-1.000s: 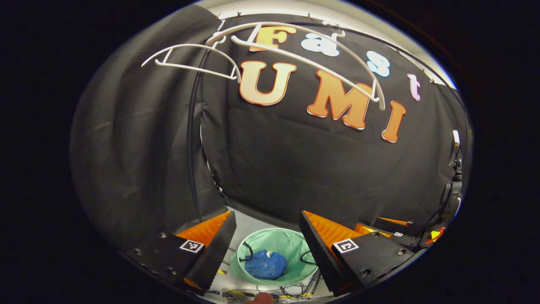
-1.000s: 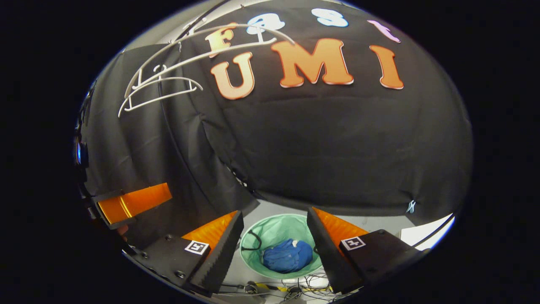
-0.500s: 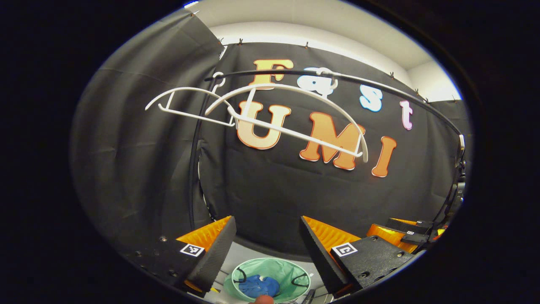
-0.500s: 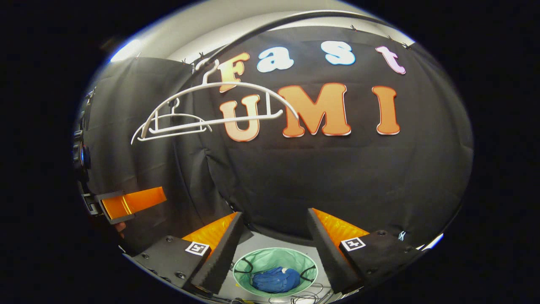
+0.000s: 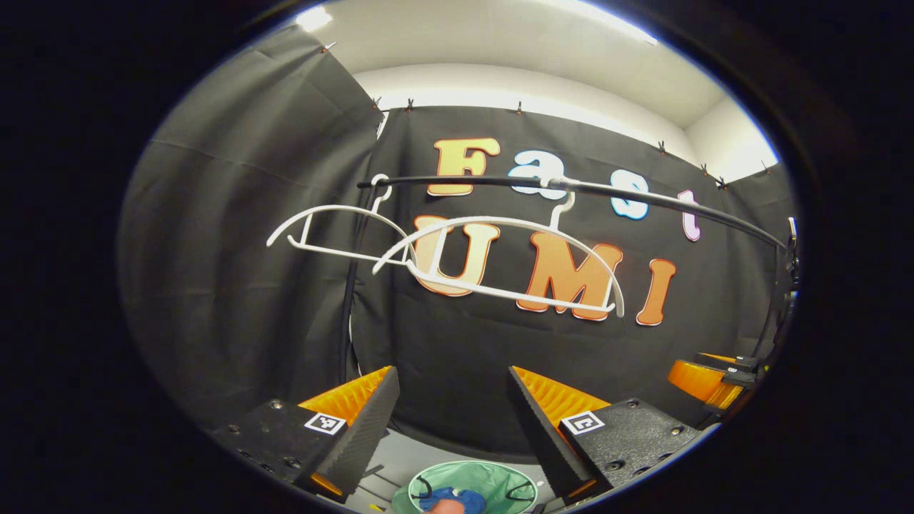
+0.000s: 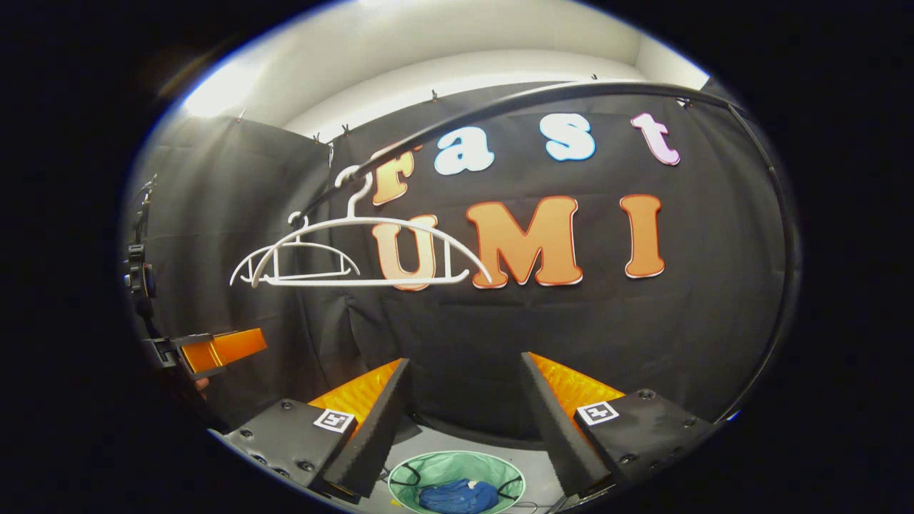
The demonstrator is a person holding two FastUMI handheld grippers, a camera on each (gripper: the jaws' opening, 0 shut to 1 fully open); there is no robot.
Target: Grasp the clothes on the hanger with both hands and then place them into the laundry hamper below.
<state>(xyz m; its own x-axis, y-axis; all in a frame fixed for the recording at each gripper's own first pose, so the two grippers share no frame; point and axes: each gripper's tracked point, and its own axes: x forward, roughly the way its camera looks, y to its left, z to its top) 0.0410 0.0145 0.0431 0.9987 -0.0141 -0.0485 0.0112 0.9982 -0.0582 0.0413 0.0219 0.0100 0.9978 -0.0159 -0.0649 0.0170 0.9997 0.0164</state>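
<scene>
Blue crumpled garment (image 6: 457, 495) lies in round green mesh hamper (image 6: 457, 467); above hamper, white plastic hangers (image 5: 500, 264) bare. Left tongs (image 5: 450, 407), right tongs (image 6: 464, 407) both apart, empty, now raised higher above hamper than second ago. Task looks finished.

A black cloth (image 5: 235, 285) hangs as the booth's wall, pinned along its top edge by small clips (image 5: 519, 108), and it meets a second panel at a corner where the fabric folds. Above it runs a pale wall and white ceiling (image 6: 457, 50), brightly lit near the upper left in the right gripper view. A dark curved rail (image 5: 643, 200) spans the booth just in front of the cloth; in the right gripper view the same rail (image 6: 543, 96) arcs across the top and bends down the right side. Far below, a strip of grey floor (image 6: 457, 441) shows at the foot of the cloth, with thin cables lying on it.
</scene>
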